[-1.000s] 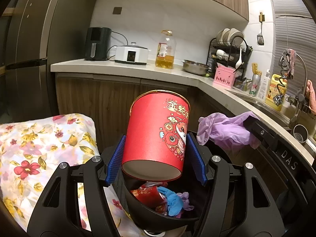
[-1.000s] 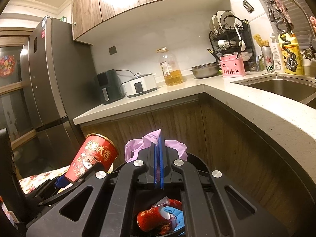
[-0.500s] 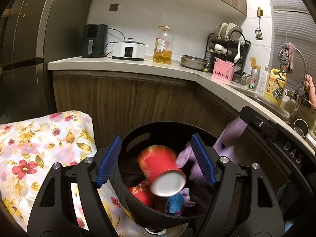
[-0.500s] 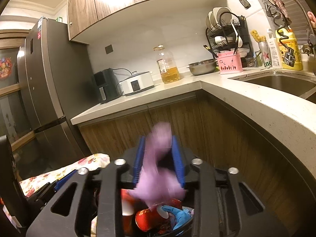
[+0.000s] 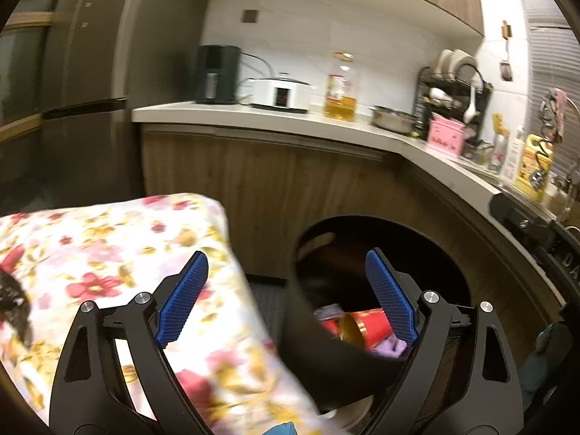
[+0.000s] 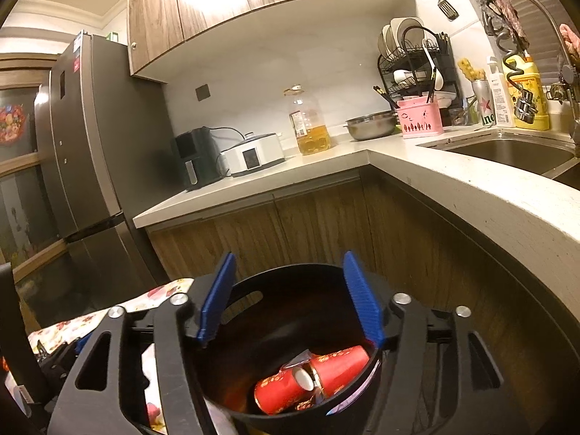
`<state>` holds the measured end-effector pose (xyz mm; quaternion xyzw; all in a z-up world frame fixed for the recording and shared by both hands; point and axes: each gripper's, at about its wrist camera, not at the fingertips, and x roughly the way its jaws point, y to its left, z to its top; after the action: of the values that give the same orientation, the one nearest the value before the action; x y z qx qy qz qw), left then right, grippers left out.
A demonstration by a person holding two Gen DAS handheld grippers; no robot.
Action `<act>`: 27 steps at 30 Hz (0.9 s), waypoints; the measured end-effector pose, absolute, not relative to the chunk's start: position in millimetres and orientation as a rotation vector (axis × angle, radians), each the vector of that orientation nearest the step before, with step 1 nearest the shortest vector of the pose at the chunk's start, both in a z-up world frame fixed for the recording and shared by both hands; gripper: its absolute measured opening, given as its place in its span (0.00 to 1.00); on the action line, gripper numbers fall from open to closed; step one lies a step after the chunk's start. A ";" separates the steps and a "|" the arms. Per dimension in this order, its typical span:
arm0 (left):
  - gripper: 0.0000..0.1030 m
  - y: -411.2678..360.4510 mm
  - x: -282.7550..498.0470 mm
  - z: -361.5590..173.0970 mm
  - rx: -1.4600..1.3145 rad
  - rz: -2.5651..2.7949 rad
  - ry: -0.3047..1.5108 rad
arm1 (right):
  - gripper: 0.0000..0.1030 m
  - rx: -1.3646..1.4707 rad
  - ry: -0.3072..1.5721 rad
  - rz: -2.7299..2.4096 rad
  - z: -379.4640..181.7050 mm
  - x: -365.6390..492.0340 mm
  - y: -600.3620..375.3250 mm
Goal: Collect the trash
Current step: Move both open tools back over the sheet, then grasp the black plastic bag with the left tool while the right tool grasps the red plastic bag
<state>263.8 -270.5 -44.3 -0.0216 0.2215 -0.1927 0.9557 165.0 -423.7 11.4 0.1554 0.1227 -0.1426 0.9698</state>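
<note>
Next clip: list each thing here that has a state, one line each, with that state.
Left tool: open, empty, jaws just opened wider.
Right tool: open, empty, jaws just opened.
Bin: open-topped, holding trash.
Red cups: lying on their sides in the bin.
Purple glove: in the bin, partly hidden.
Oil bottle: upright, partly full.

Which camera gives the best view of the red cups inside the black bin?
The right wrist view: it looks down into the black bin and shows two red cups lying inside. The left wrist view is blurred and shows only one red cup.
</note>
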 end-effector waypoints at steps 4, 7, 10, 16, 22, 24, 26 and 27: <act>0.86 -240.4 255.4 -47.5 -0.051 -0.316 0.445 | 0.70 0.304 0.247 -0.267 10.5 161.0 -406.7; 0.86 -208.4 248.2 -52.0 -0.052 -0.239 0.446 | 0.72 0.302 0.249 -0.240 9.6 159.1 -392.5; 0.86 -177.0 242.9 -54.9 -0.060 -0.174 0.447 | 0.72 0.303 0.253 -0.207 9.0 158.2 -376.1; 0.86 -113.8 234.2 -61.4 -0.063 -0.045 0.442 | 0.72 0.297 0.268 -0.131 5.5 161.1 -334.2; 0.86 -44.2 227.0 -67.7 -0.109 0.080 0.460 | 0.72 0.268 0.310 -0.029 -3.5 171.5 -277.4; 0.86 -25.9 226.0 -69.6 -0.120 0.108 0.460 | 0.72 0.263 0.322 0.001 -6.5 175.1 -260.1; 0.86 -11.8 225.8 -71.2 -0.120 0.134 0.460 | 0.72 0.258 0.331 0.023 -9.0 178.1 -245.3; 0.86 -5.8 226.3 -72.4 -0.119 0.145 0.460 | 0.72 0.255 0.335 0.031 -10.4 180.4 -238.0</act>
<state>226.3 -5.8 -72.4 -0.0590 0.2276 0.0719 0.9693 180.4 -238.0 -10.4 0.1264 0.1661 0.0154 0.9778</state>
